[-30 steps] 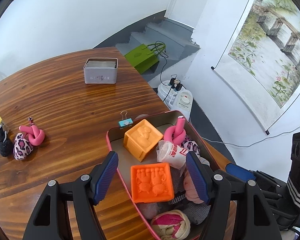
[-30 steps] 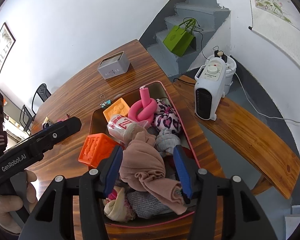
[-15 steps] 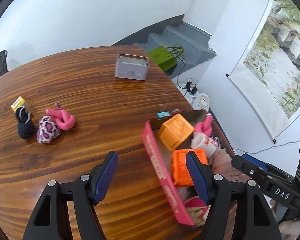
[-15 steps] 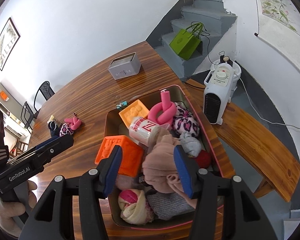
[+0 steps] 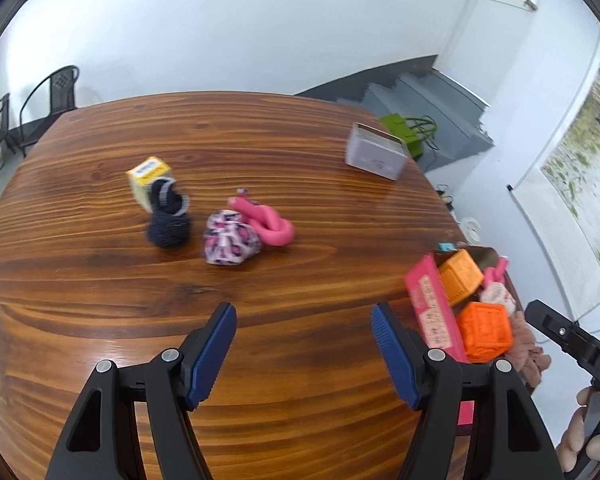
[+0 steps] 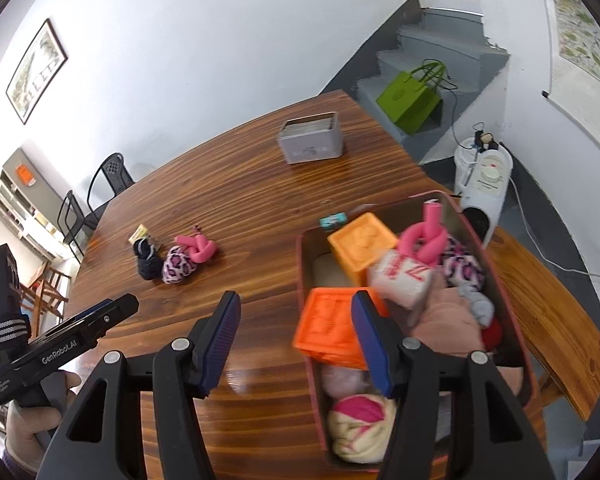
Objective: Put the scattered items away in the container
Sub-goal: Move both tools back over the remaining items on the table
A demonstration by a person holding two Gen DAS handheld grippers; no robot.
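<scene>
A pink-walled container (image 5: 430, 308) (image 6: 512, 292) at the table's right edge holds orange blocks (image 6: 332, 326), a pink foam knot (image 6: 424, 240), socks and cloth. Scattered on the table lie a pink foam knot (image 5: 266, 222) (image 6: 200, 248), a leopard-print pouch (image 5: 230, 240) (image 6: 178, 268), a dark knitted bundle (image 5: 168, 220) (image 6: 146, 260) and a small yellow box (image 5: 148, 178). My left gripper (image 5: 304, 348) is open and empty above bare wood, short of these items. My right gripper (image 6: 296, 340) is open and empty, over the container's left wall.
A grey tin box (image 5: 376, 156) (image 6: 312, 138) stands at the table's far side. A small blue binder clip (image 6: 333, 220) lies behind the container. A wooden bench (image 6: 548, 312), a white heater (image 6: 484, 184) and a green bag (image 6: 410, 100) are to the right.
My left gripper swung left from over the container to face the scattered items. My right gripper let go of the pinkish cloth and drew back to the left.
</scene>
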